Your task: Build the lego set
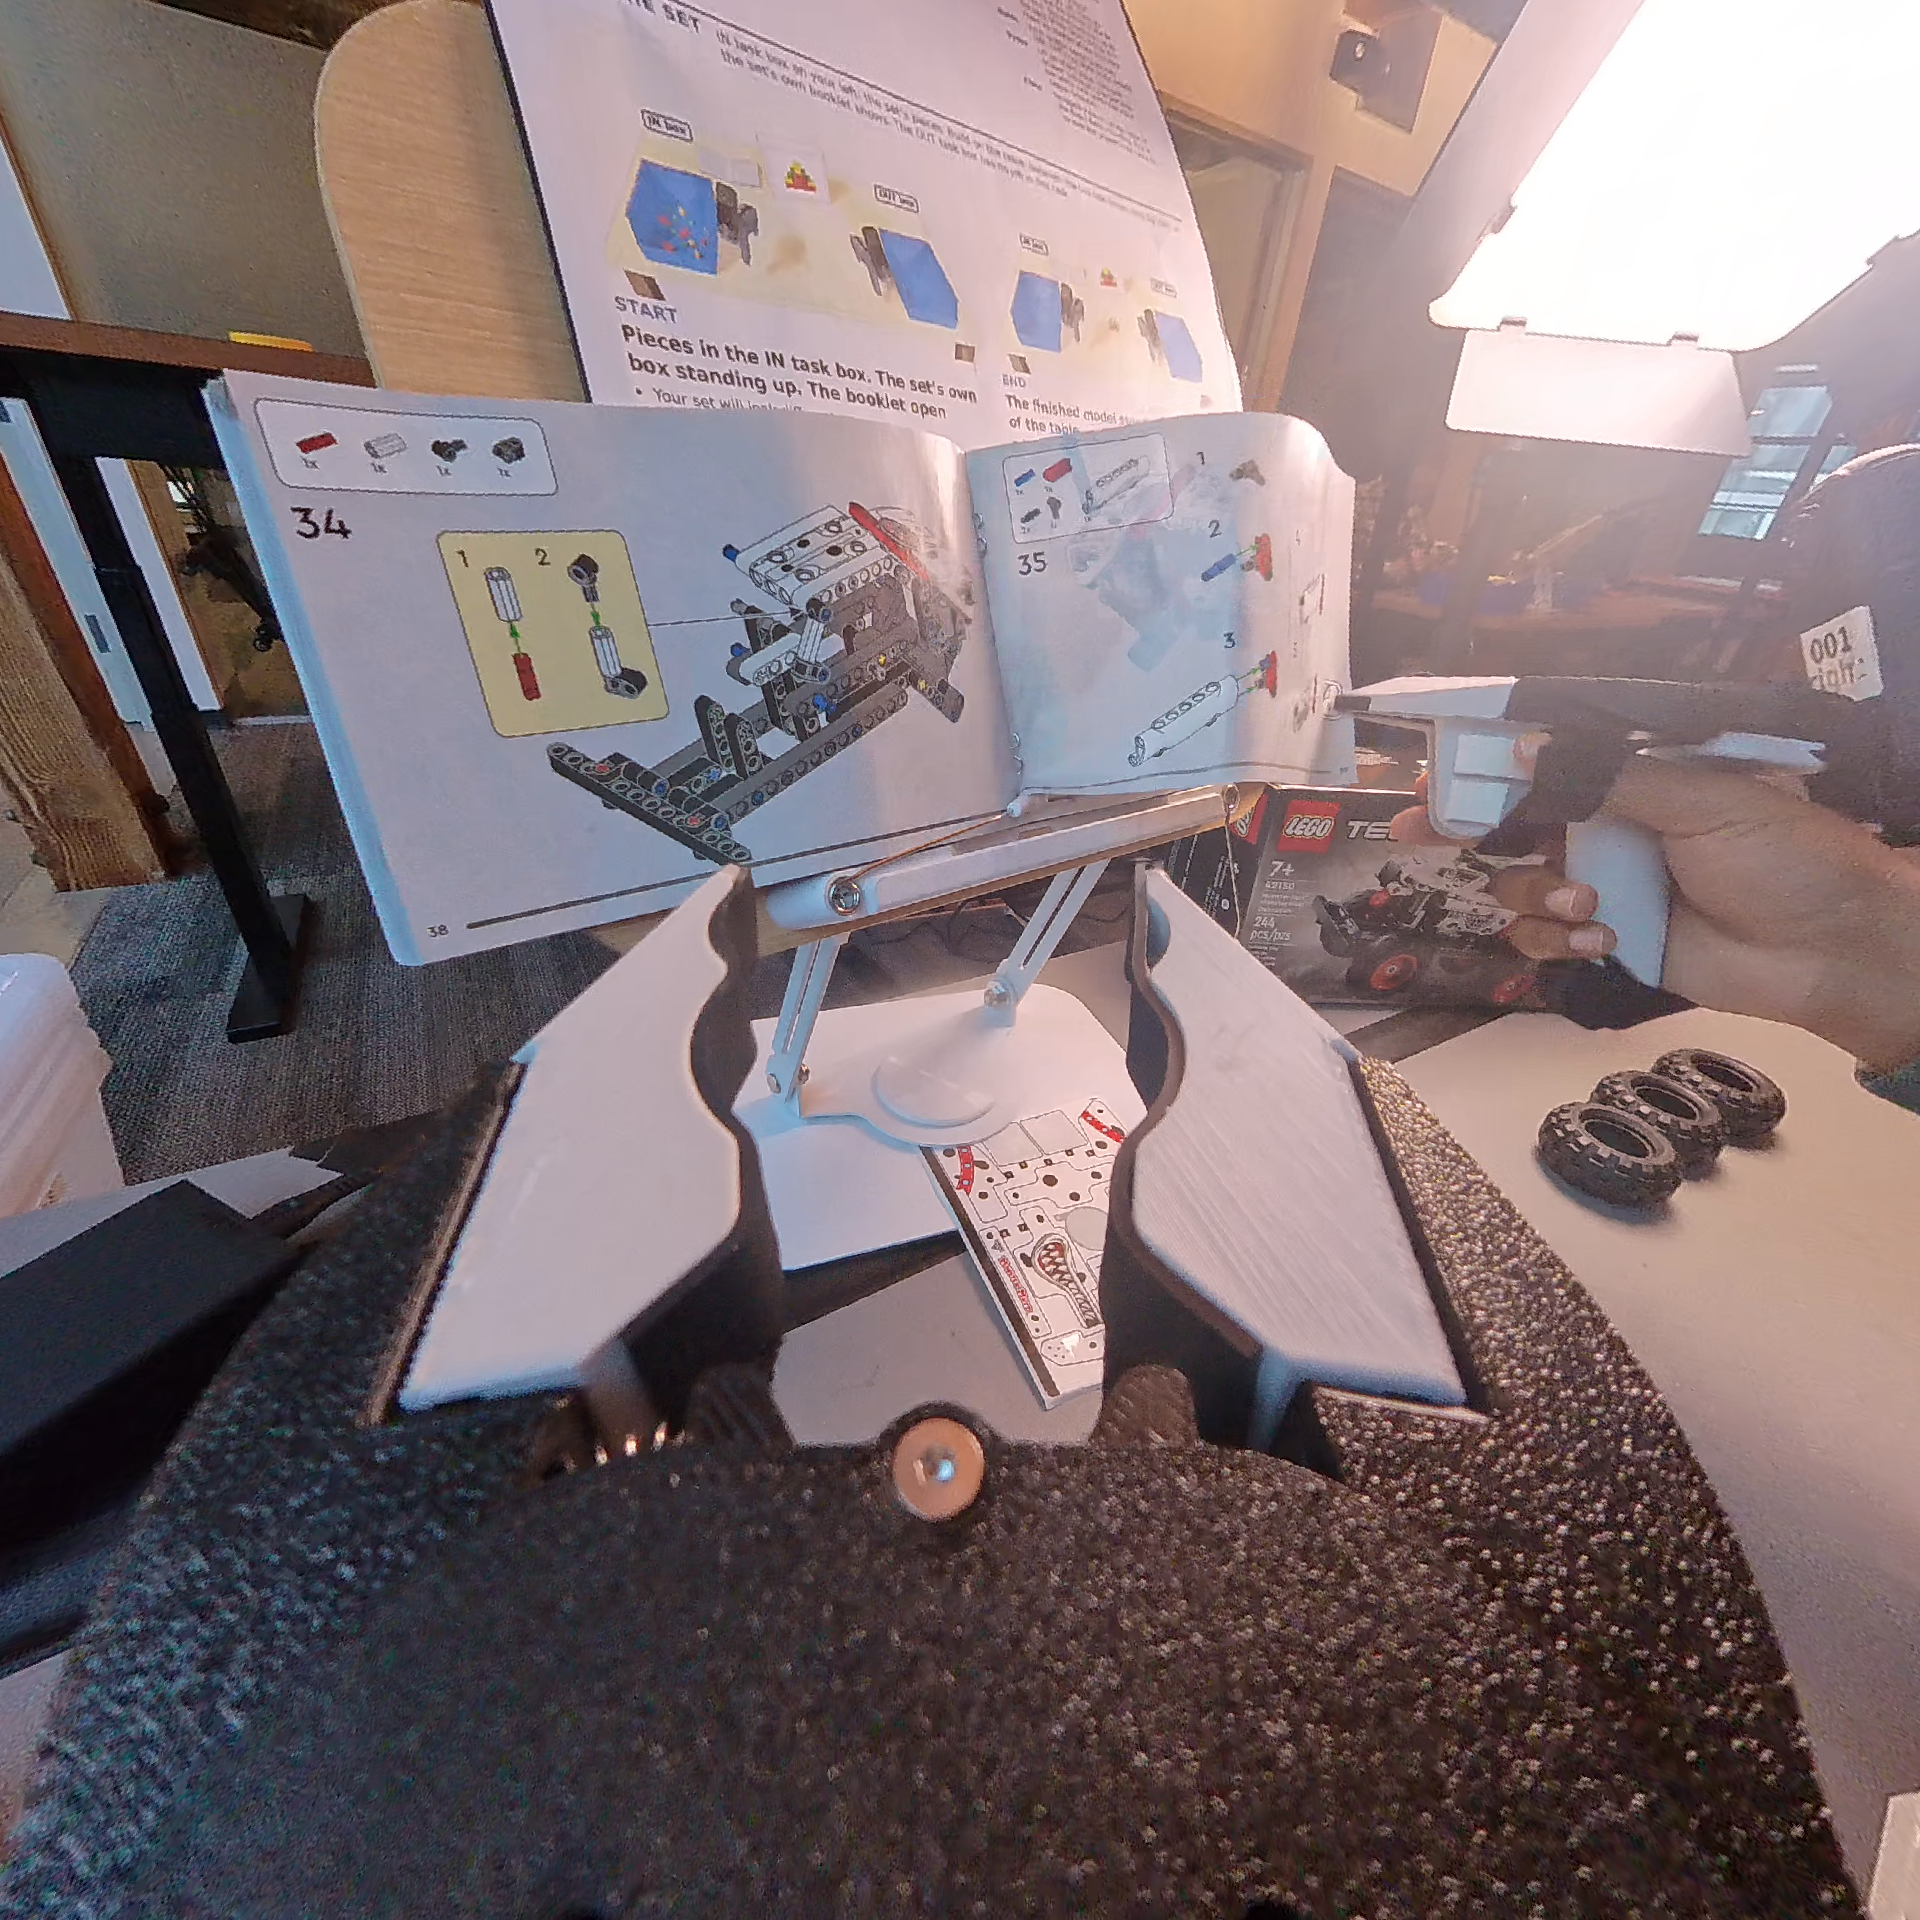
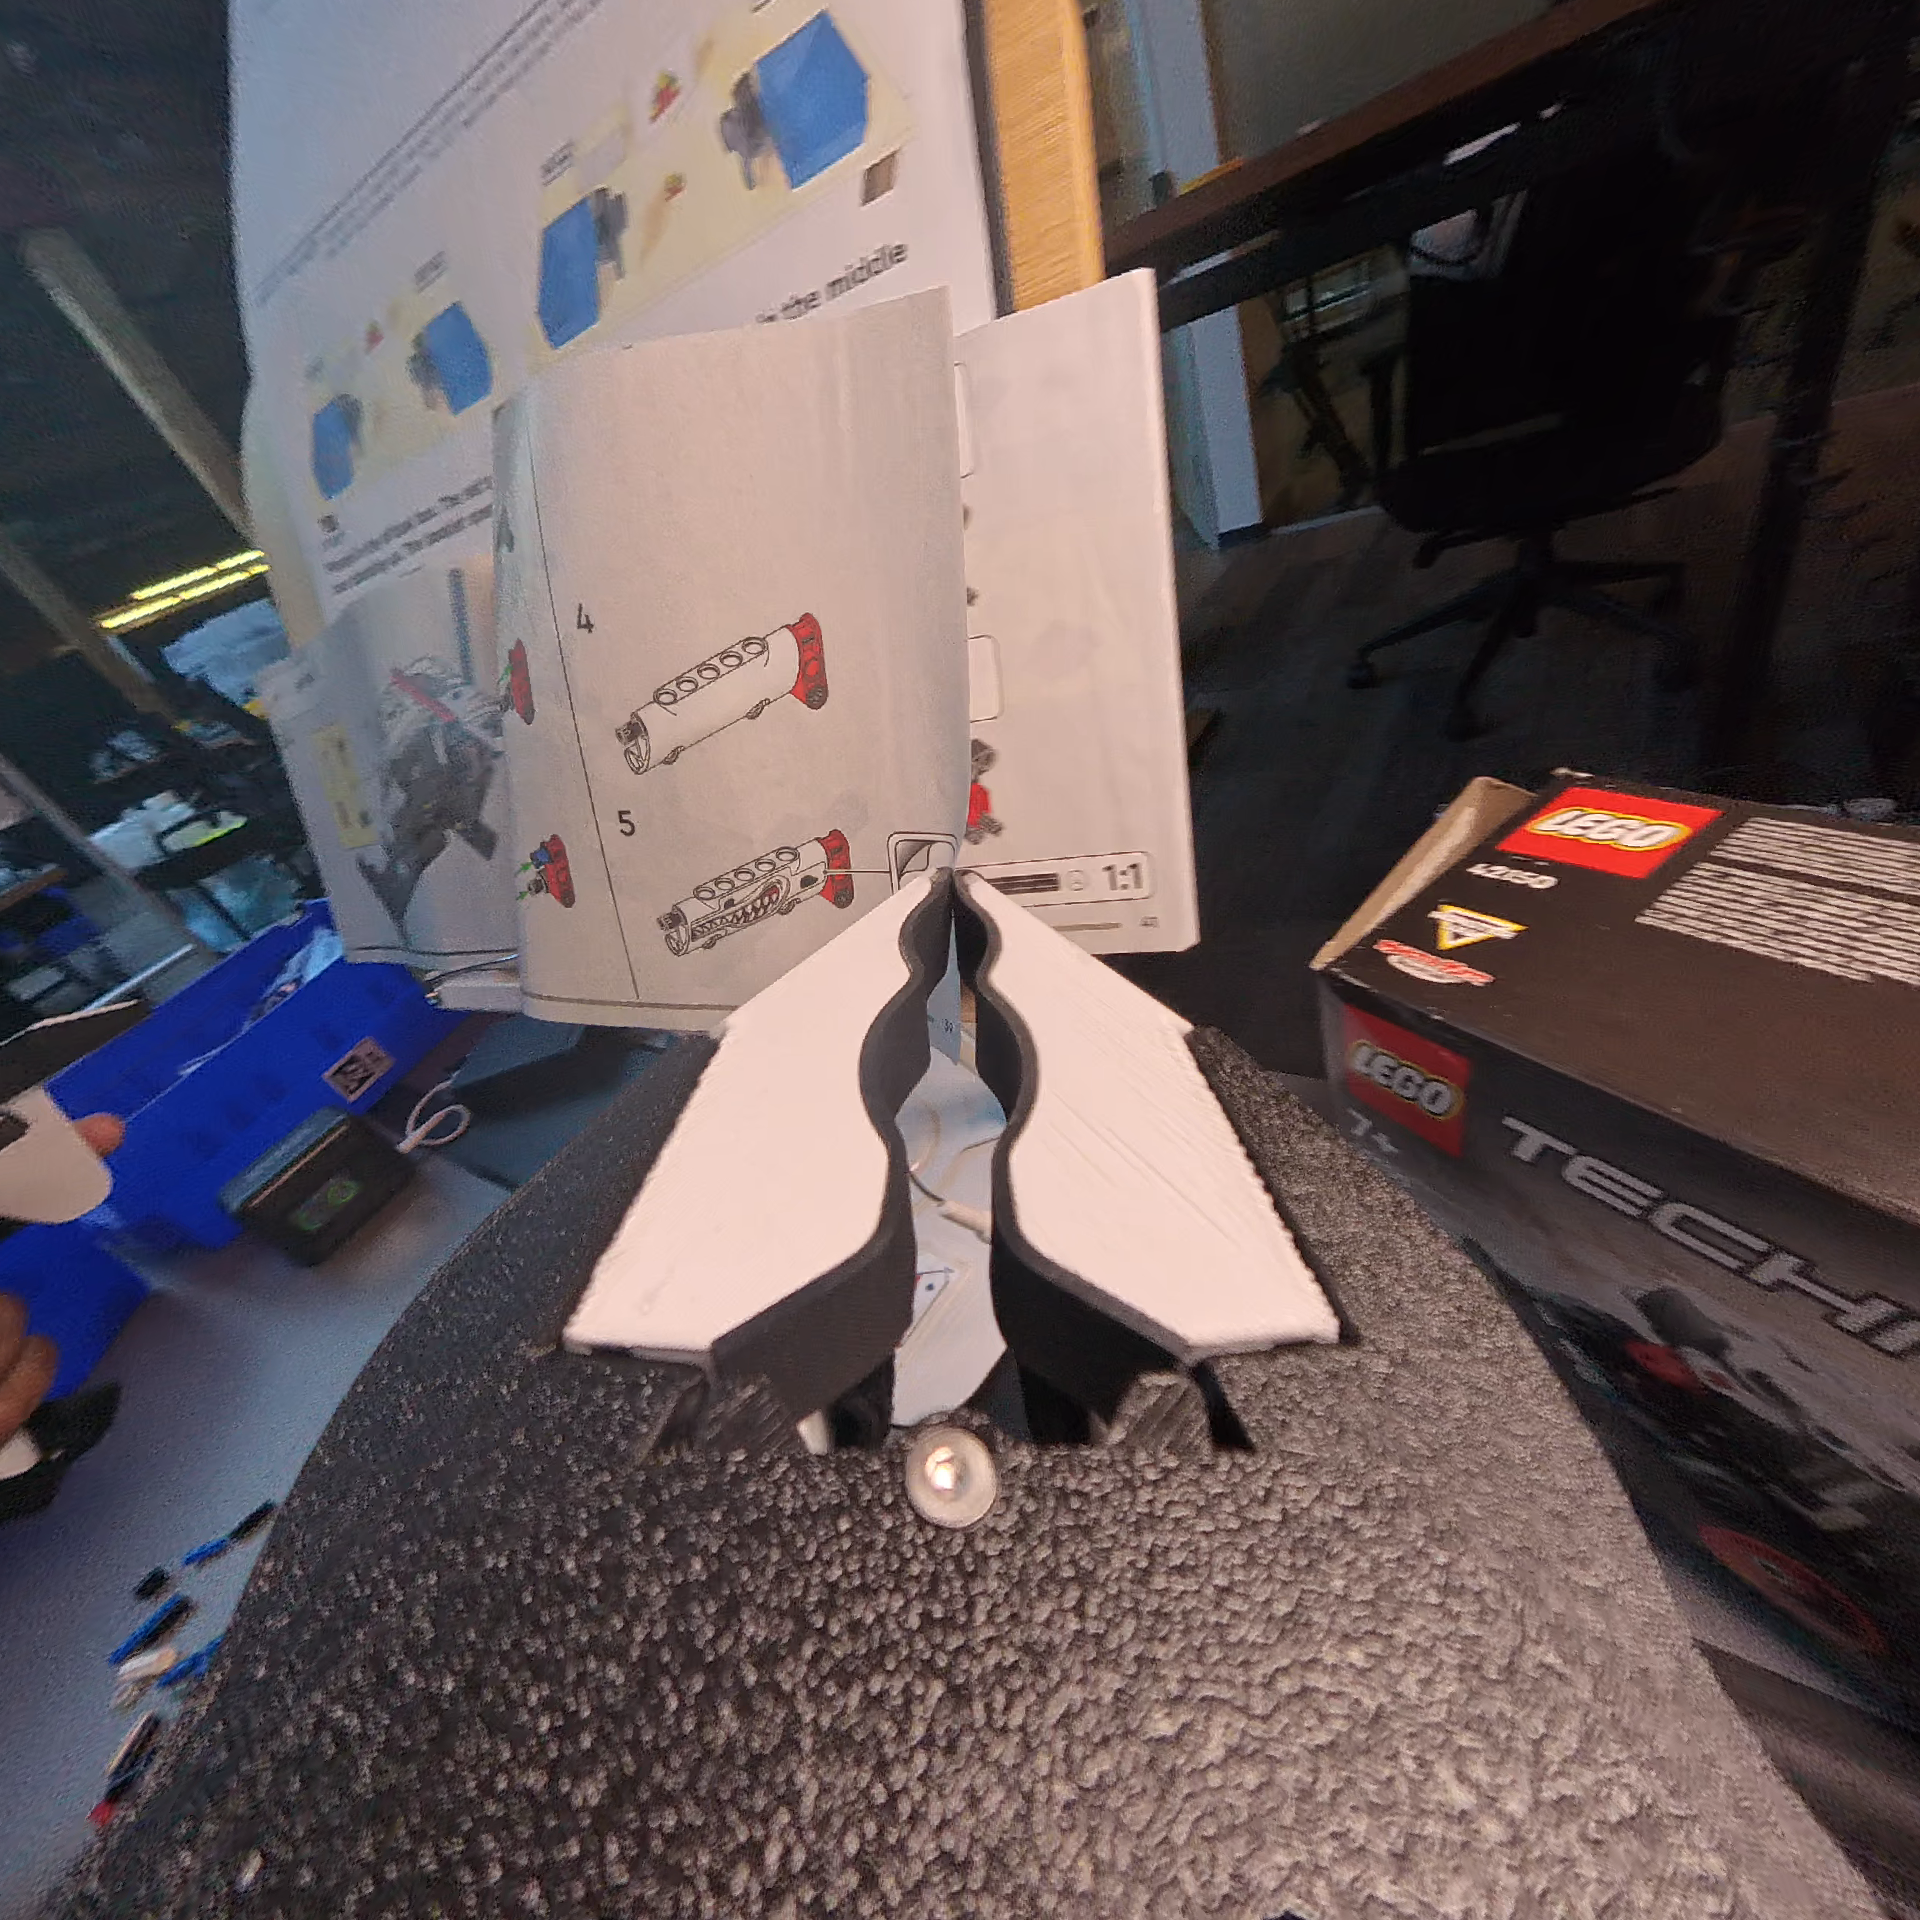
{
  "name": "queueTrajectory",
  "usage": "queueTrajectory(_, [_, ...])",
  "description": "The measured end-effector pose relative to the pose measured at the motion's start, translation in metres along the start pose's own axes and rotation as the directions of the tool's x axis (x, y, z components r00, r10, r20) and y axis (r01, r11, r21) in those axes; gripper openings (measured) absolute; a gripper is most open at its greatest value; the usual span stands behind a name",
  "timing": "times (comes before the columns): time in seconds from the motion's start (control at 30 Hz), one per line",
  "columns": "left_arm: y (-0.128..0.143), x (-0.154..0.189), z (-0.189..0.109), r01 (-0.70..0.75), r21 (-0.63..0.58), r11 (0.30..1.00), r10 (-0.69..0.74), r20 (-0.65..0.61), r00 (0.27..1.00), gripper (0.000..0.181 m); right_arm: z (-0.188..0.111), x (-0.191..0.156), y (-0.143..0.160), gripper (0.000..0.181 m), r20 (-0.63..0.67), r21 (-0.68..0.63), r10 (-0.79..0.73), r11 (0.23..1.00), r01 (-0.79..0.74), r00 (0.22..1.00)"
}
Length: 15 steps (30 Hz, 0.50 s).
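Note:
The open instruction booklet (image 1: 665, 665) stands on a white stand (image 1: 935, 1101) on the table. My left gripper (image 1: 940, 883) is open and empty, just in front of the stand and below the booklet. My right gripper (image 2: 951, 883) is shut on the lower edge of a booklet page (image 2: 748, 623), and the page is lifted and curled. The left wrist view shows that gripper (image 1: 1340, 704) pinching the right-hand page's outer edge, held by a hand (image 1: 1787, 914). A sticker sheet (image 1: 1039, 1226) lies under the stand.
Three black tyres (image 1: 1662, 1112) lie on the table at the right. The set's box (image 2: 1662, 1039) stands right of the booklet. A blue bin (image 2: 260, 1060) and a small black device (image 2: 312, 1184) sit at the left, with loose small pieces (image 2: 166, 1631) nearby. A large printed sheet (image 1: 862, 208) stands behind. The left gripper's tips are roughly 30 centimetres from the right gripper's.

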<state>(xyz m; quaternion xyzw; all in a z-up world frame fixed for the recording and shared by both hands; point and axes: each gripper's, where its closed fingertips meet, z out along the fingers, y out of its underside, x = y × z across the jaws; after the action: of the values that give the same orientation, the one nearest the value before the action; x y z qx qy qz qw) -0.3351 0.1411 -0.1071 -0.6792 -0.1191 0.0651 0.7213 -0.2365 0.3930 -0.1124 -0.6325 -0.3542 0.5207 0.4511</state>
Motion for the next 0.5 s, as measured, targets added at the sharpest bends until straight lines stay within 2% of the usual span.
queueTrajectory(0.1, [0.002,0.000,0.001,-0.005,-0.008,1.000,0.005,0.001,1.000,0.072,-0.001,0.022,-0.004,0.000,-0.081,0.015,0.001,1.000,0.000,0.997])
queueTrajectory(0.5, [0.014,0.004,0.006,-0.029,-0.043,0.999,0.029,0.002,1.000,0.072,0.008,0.028,-0.001,0.000,-0.091,-0.001,-0.019,1.000,0.019,0.996])
